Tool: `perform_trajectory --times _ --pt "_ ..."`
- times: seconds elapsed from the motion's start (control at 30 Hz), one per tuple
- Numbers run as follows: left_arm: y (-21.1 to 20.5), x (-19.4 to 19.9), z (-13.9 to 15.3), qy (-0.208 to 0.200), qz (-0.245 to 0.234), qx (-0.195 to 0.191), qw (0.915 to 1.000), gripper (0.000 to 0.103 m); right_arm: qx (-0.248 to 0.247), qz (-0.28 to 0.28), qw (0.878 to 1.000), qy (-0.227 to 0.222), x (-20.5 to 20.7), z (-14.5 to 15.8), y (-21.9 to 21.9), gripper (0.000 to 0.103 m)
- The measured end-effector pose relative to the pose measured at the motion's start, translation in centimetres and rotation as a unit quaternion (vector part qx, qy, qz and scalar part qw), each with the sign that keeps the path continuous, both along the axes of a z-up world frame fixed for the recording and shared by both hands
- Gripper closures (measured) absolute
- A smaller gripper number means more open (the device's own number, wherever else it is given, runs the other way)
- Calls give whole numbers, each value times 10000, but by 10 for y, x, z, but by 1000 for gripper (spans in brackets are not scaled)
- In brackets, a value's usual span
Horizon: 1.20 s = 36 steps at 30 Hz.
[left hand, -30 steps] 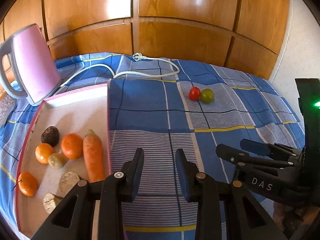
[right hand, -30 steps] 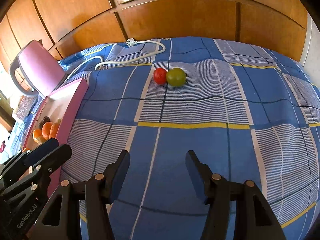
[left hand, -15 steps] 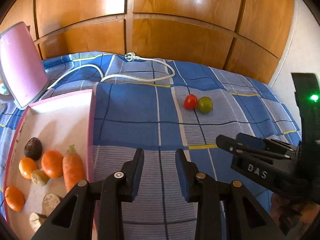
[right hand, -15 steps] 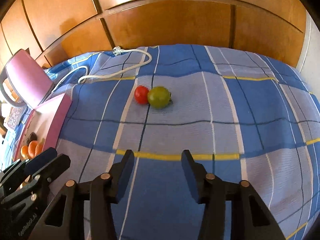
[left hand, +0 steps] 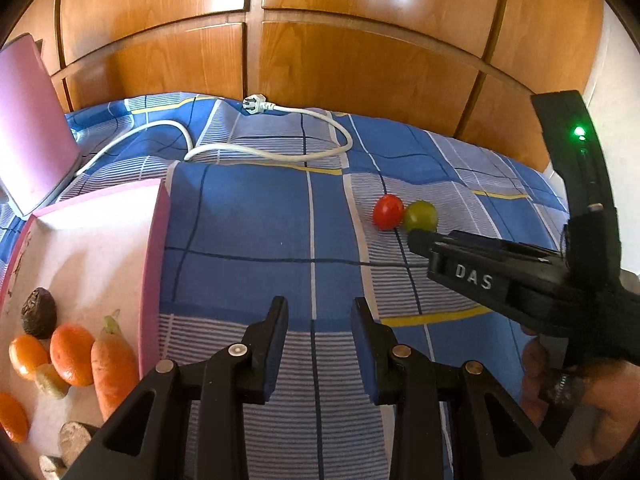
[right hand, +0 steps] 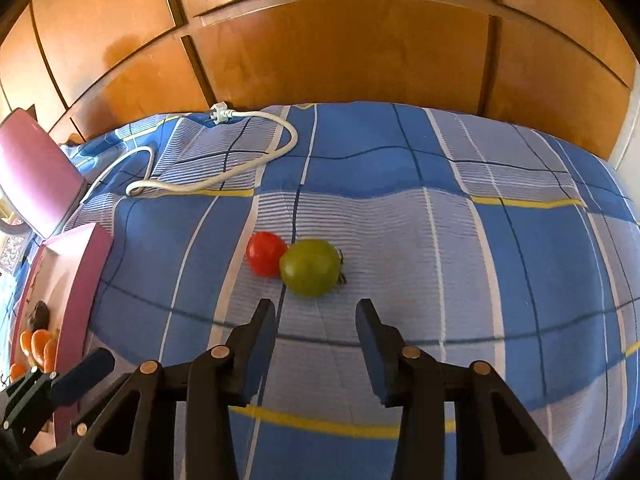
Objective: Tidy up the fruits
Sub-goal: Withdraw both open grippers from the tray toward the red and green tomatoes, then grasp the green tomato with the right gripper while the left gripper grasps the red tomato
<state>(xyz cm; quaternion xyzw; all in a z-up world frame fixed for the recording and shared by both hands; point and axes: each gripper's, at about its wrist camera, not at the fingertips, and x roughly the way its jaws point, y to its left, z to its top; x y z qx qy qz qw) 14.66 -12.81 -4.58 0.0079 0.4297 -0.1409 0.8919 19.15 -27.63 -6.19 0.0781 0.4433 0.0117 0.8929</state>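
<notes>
Left wrist view: the left tongs (left hand: pixel 320 344) reach in from the bottom centre, tilted down over the blue checked bed (left hand: pixel 248 224), jaws narrow with only cloth between them. At lower left a pink tray (left hand: pixel 154 272) holds oranges (left hand: pixel 72 354) and a carrot (left hand: pixel 114 372). The red tomato (left hand: pixel 388 211) and green tomato (left hand: pixel 421 216) touch each other at centre right, just beyond the right tongs (left hand: pixel 416 238), held in a hand (left hand: pixel 580 392) at lower right.

Right wrist view: the right tongs (right hand: pixel 316 336) angle down at bottom centre, jaws closing and empty, with the green tomato (right hand: pixel 310 267) just above them and the red tomato (right hand: pixel 264 254) to its left.
</notes>
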Motion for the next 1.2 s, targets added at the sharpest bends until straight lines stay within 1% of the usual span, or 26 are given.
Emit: perform_trajectory --times 0.2,0.23,0.27,0.5,0.63,0.8,1.2 --pt "-2 8 0 -31 26 -59 10000 70 -91 39 9999 -29 14 -3 3 61" --pt "-2 9 -1 -29 31 -68 10000 70 -92 54 9999 -34 16 -3 3 64" --pt "-2 10 -1 -27 32 -72 10000 70 -108 81 9999 -54 17 -4 3 70" --pt "-9 15 -3 -22 -17 -102 9999 70 -90 -20 9999 -89 10 -4 -10 71" --pt "-17 20 -3 -14 -72 -206 9998 70 -57 -169 9998 -49 2 -4 -23 71" --pt "-30 32 -3 -15 -123 -281 9995 70 -275 -281 9992 -74 -2 -4 -32 70" --pt "-56 60 -5 -5 -221 -416 9989 70 -389 -271 9987 -208 2 -6 -40 70"
